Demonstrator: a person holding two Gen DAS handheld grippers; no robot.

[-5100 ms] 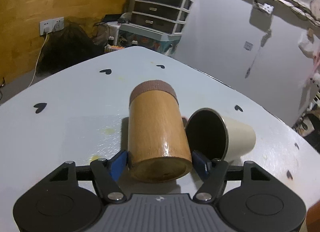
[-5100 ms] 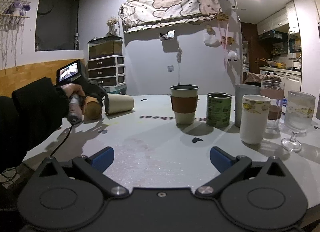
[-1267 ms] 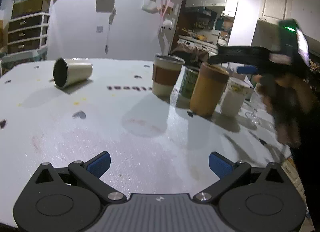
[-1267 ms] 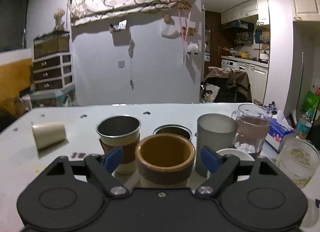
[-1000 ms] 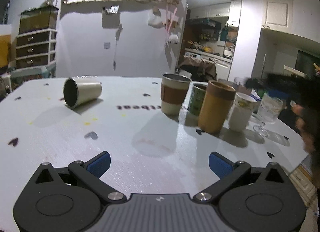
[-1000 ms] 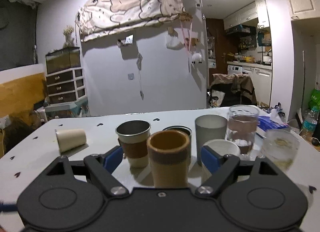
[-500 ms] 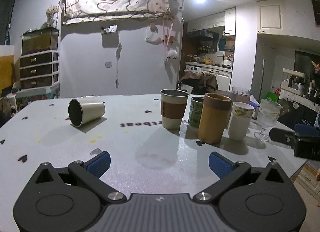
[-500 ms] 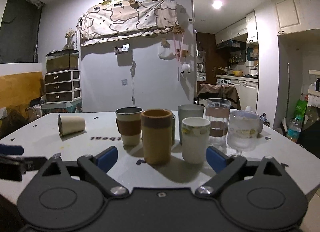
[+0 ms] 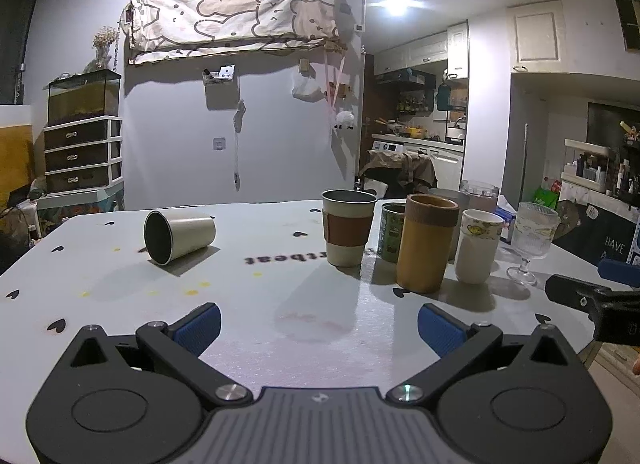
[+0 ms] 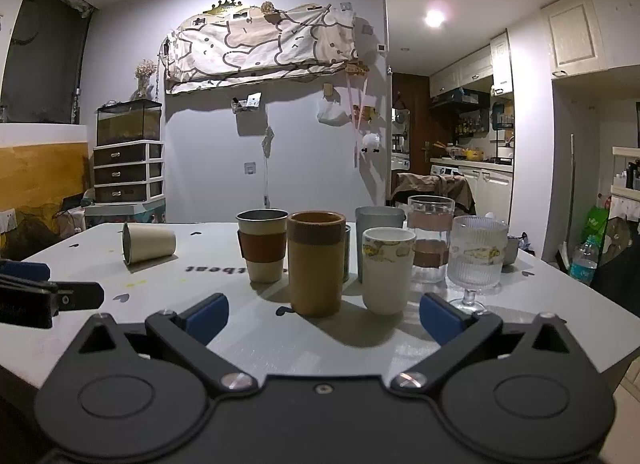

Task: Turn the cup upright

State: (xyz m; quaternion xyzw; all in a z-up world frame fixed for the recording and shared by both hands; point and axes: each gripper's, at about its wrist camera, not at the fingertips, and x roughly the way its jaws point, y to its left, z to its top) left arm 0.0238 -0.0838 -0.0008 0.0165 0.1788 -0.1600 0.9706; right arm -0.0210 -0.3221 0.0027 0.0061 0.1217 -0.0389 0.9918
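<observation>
A cream cup with a dark inside (image 9: 178,235) lies on its side at the far left of the white table (image 9: 280,296), mouth toward me; it also shows in the right wrist view (image 10: 149,242). A tan wooden cup (image 9: 428,248) stands upright near the table's middle, also in the right wrist view (image 10: 316,262). My left gripper (image 9: 319,324) is open and empty near the front edge. My right gripper (image 10: 323,318) is open and empty, just in front of the wooden cup.
Upright beside the wooden cup stand a sleeved cup (image 10: 262,250), a green can (image 9: 390,236), a white mug (image 10: 387,268), a grey cup (image 10: 378,220), a glass tumbler (image 10: 430,236) and a stemmed glass (image 10: 476,260). The table's right edge is near the stemmed glass.
The wooden cup, once lying in my left gripper, now stands upright among the other cups. Both grippers have drawn back from the cups toward the front edge and are open.
</observation>
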